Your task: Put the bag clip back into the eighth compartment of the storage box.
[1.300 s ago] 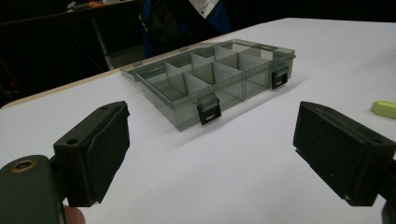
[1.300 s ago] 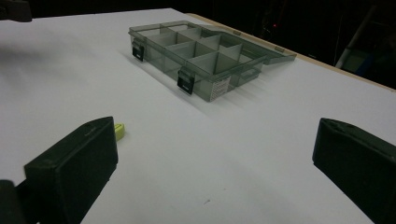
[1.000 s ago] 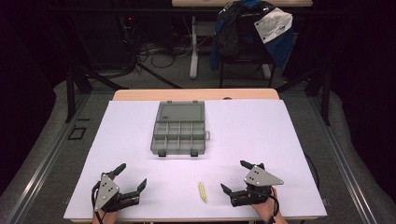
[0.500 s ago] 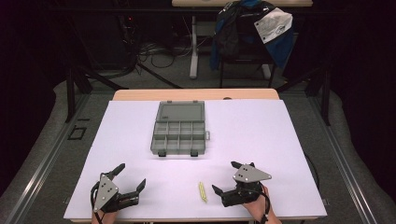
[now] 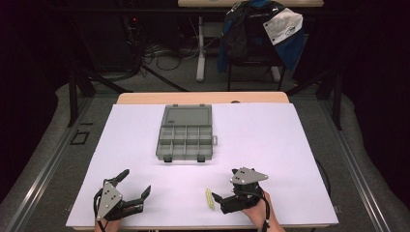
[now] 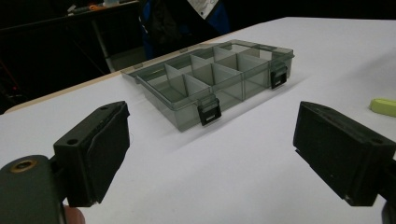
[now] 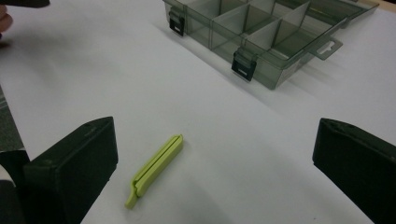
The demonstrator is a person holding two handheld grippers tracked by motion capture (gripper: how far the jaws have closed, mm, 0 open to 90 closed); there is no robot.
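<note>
A small yellow-green clip (image 5: 209, 198) lies flat on the white table near its front edge. My right gripper (image 5: 224, 184) is open just to the right of the clip. In the right gripper view the clip (image 7: 154, 170) lies between the wide-apart jaws, closer to the left one, untouched by my right gripper (image 7: 215, 172). My left gripper (image 5: 137, 181) stands open at the front left with nothing in it. In its own view my left gripper (image 6: 210, 168) faces the grey organizer box (image 6: 215, 84), and an end of the clip (image 6: 384, 106) shows at the right edge.
The translucent grey organizer box (image 5: 186, 140) sits mid-table with its lid (image 5: 187, 116) laid open at the back and several bare compartments (image 7: 243, 23). A chair draped with a blue jacket (image 5: 261, 34) stands beyond the table on the dark floor.
My right gripper has slid left along the table's front until its jaws are at the clip. The left gripper, the clip and the box have stayed put.
</note>
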